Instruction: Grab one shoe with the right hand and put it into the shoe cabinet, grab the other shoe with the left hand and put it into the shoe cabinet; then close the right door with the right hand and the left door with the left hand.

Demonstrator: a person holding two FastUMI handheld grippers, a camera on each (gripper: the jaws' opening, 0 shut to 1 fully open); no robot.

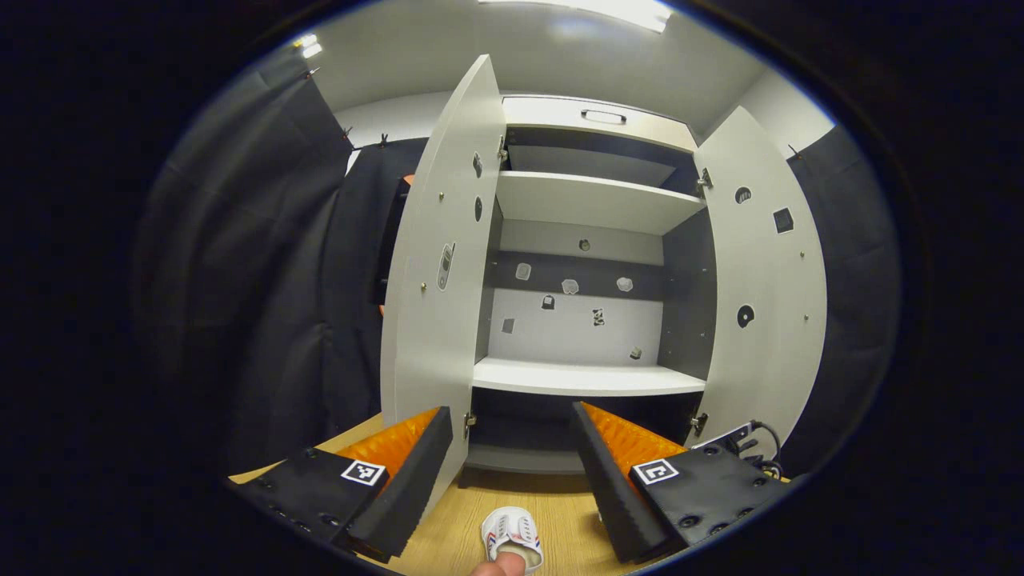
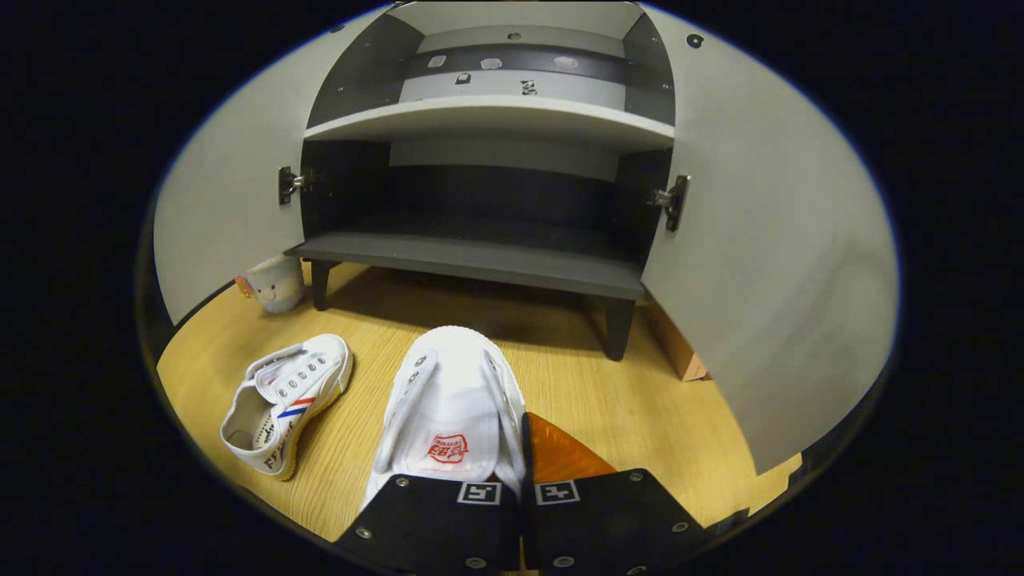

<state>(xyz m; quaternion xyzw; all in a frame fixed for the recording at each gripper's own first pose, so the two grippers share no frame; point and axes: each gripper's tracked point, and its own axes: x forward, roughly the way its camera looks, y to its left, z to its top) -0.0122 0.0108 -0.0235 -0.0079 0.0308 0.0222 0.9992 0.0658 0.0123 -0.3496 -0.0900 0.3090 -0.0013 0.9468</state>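
Showing the right gripper clamped on one shoe w/ the other shoe left on the floor, left gripper wide open & empty; cabinet shelf-edge snag is risked.

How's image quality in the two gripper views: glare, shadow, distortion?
Left gripper view: ceiling light blown out at top; cabinet doors bow outward from fisheye; shelves evenly lit and sharp. Right gripper view: bottom compartment dark, shadow on the floor beneath the cabinet; held shoe sharp, no glare.
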